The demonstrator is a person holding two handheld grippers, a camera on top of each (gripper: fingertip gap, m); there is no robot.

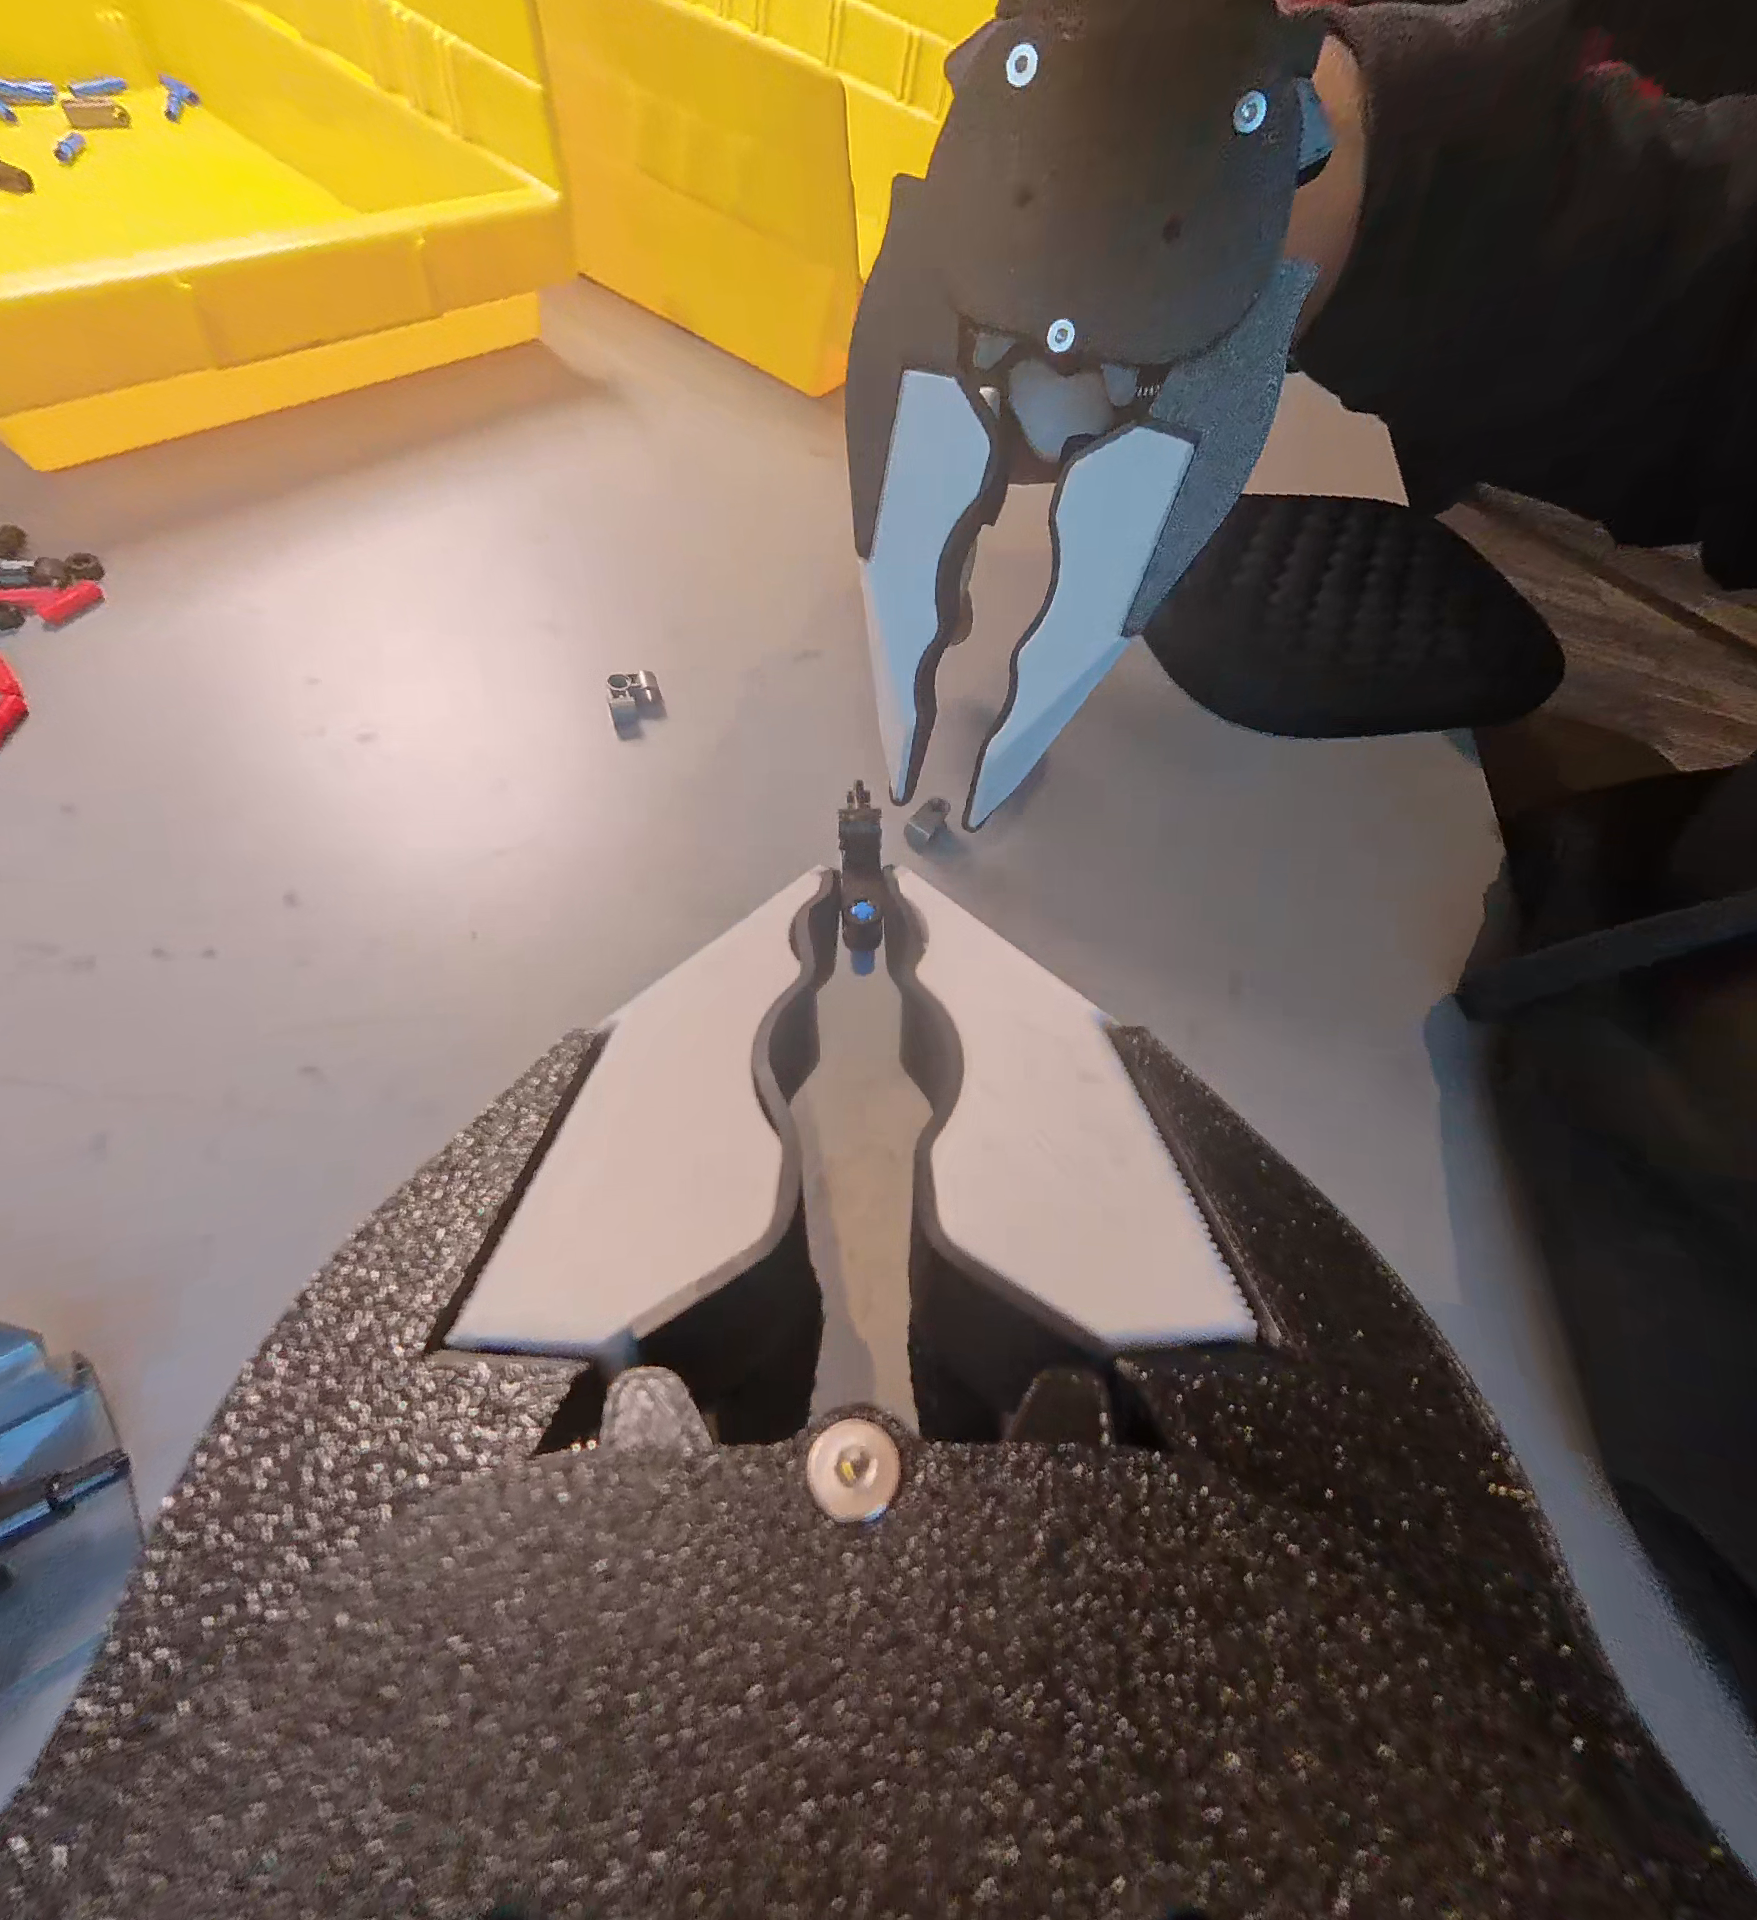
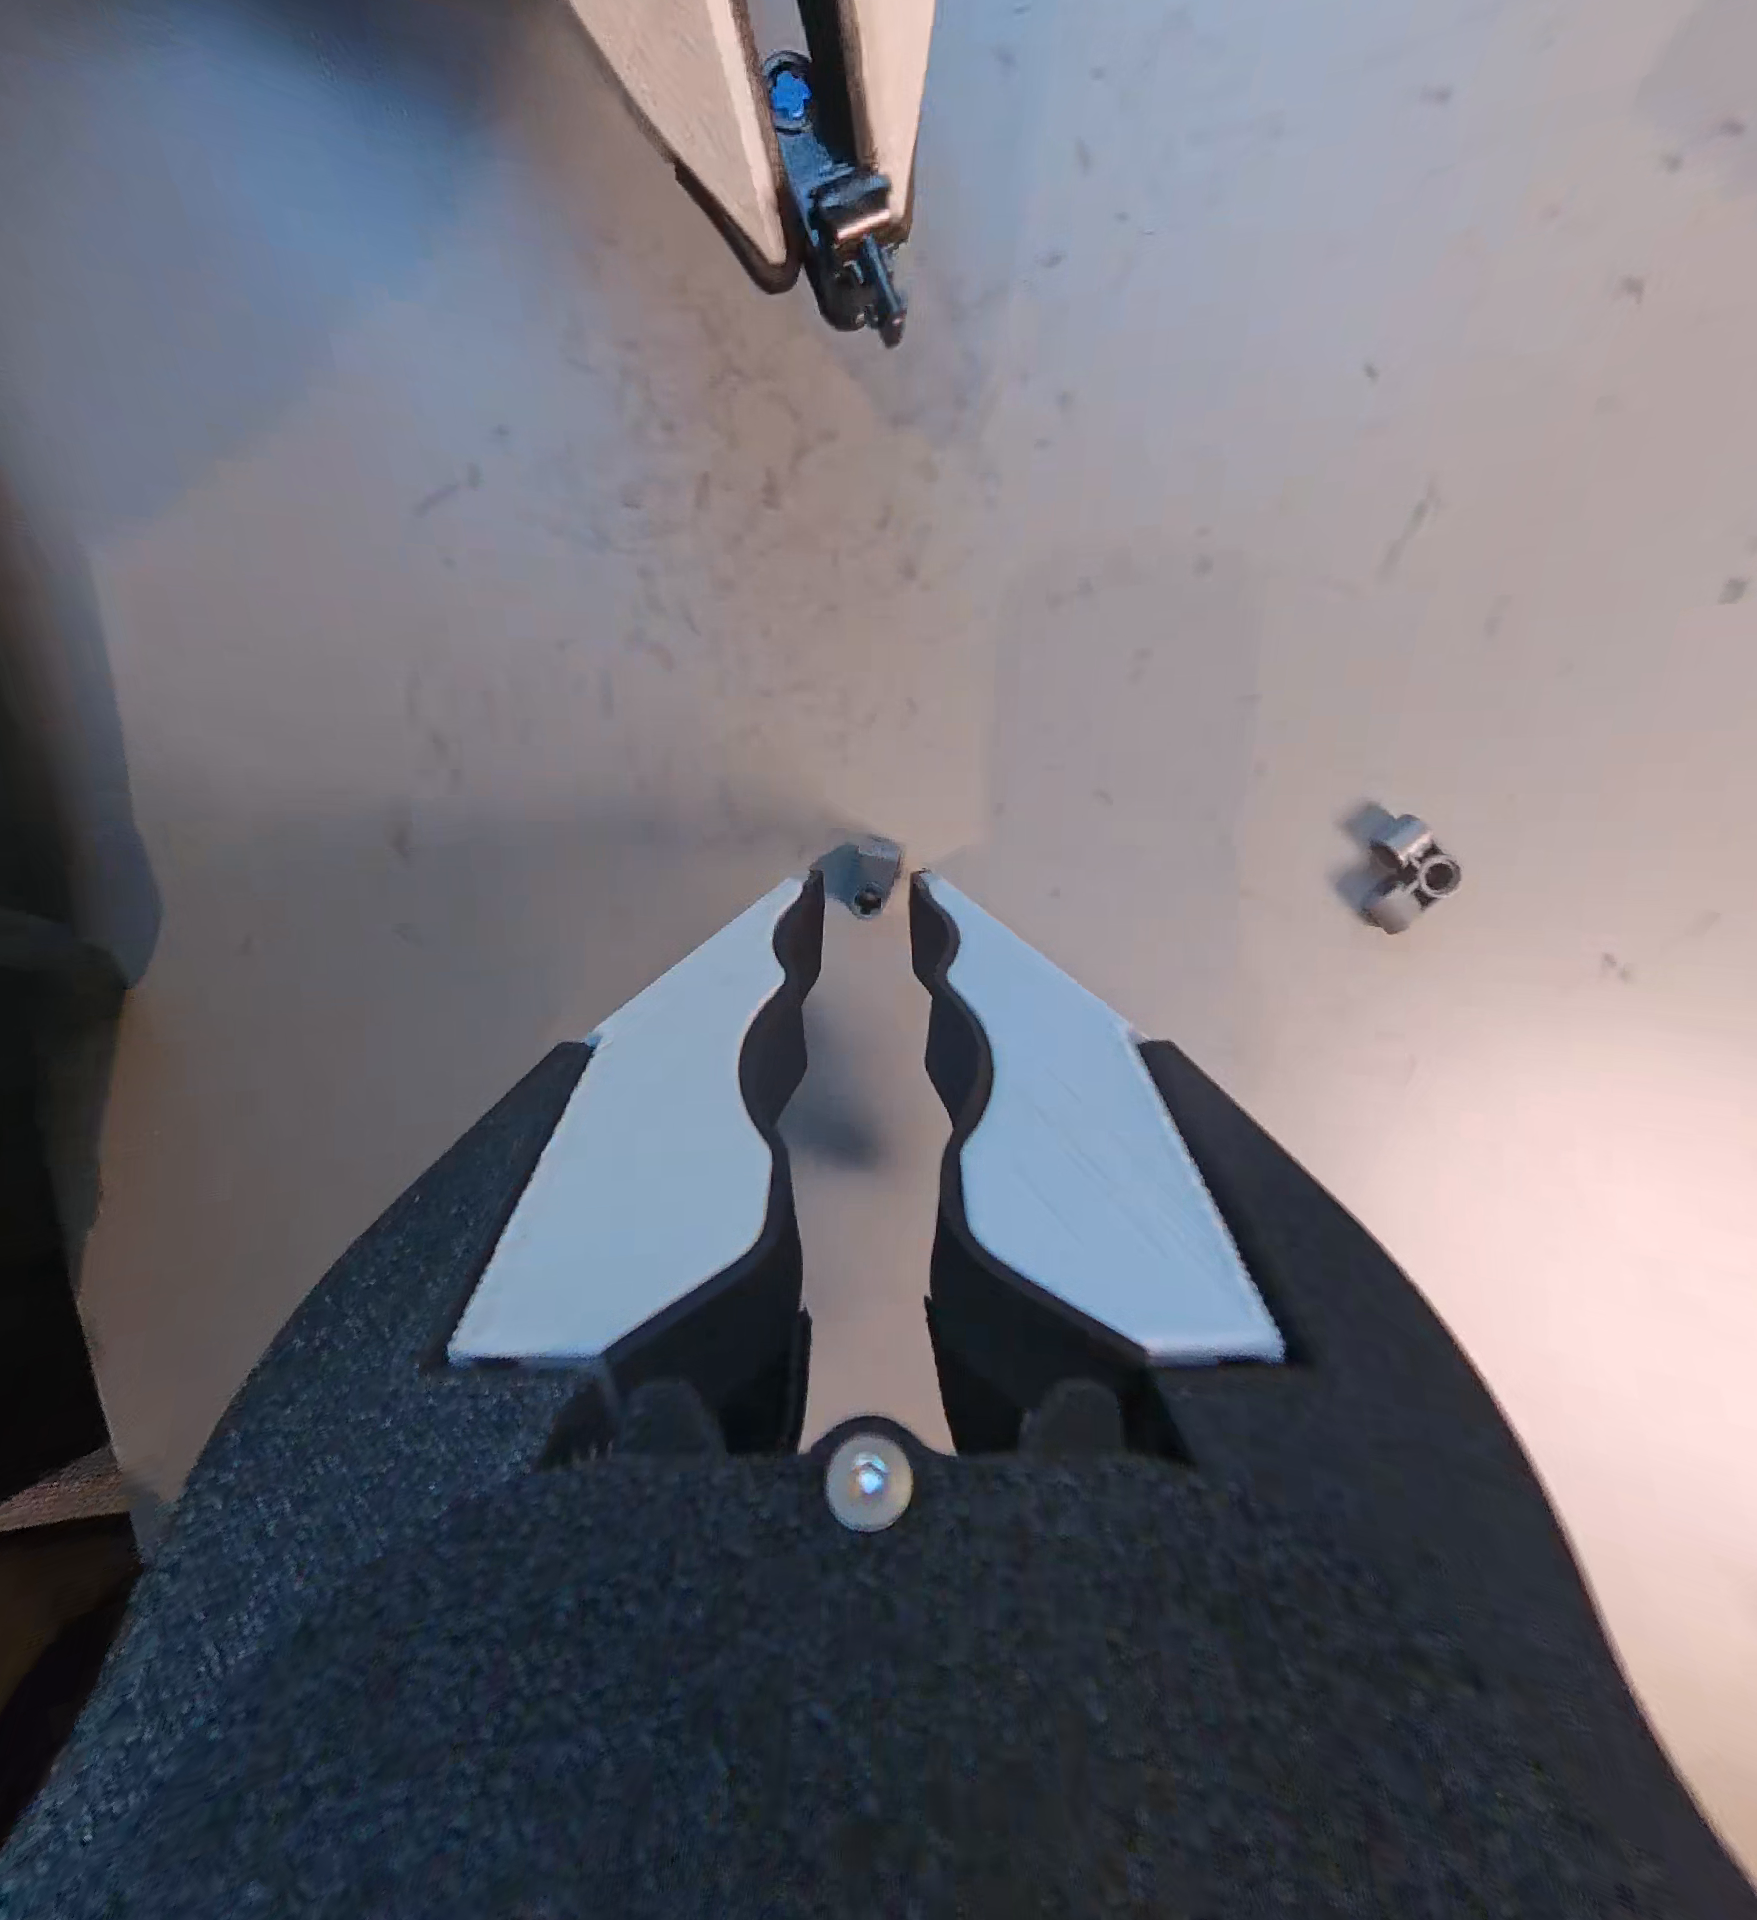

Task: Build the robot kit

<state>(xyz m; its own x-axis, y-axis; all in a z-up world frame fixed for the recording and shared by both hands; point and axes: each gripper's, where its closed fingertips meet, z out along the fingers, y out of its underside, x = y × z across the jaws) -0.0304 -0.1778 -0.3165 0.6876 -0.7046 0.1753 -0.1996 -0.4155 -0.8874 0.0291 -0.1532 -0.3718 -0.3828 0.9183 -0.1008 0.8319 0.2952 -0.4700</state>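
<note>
My left gripper (image 1: pixel 858 878) is shut on a small black assembly with a blue pin (image 1: pixel 861 868), held just above the grey table; it also shows at the top of the right wrist view (image 2: pixel 843 218). My right gripper (image 2: pixel 866 883) is open, tips down at the table, straddling a small grey connector piece (image 2: pixel 860 871). In the left wrist view the right gripper (image 1: pixel 941 810) stands just beyond my left tips, with the grey piece (image 1: pixel 931 823) between its fingertips. A second grey connector (image 2: pixel 1404 868) lies apart on the table, also in the left wrist view (image 1: pixel 633 696).
Yellow bins (image 1: pixel 230 260) stand at the back left, one holding blue and black small parts (image 1: pixel 22 114). Red and black loose parts (image 1: pixel 1 623) lie at the left edge. A metallic object (image 1: pixel 1 1455) sits at lower left. A black chair seat (image 1: pixel 1373 613) is at right. There is about 9 cm between the tips of the two grippers. My left gripper is the nearer one to the metallic object (image 1: pixel 1 1455): about 15 cm, against 20 cm.
</note>
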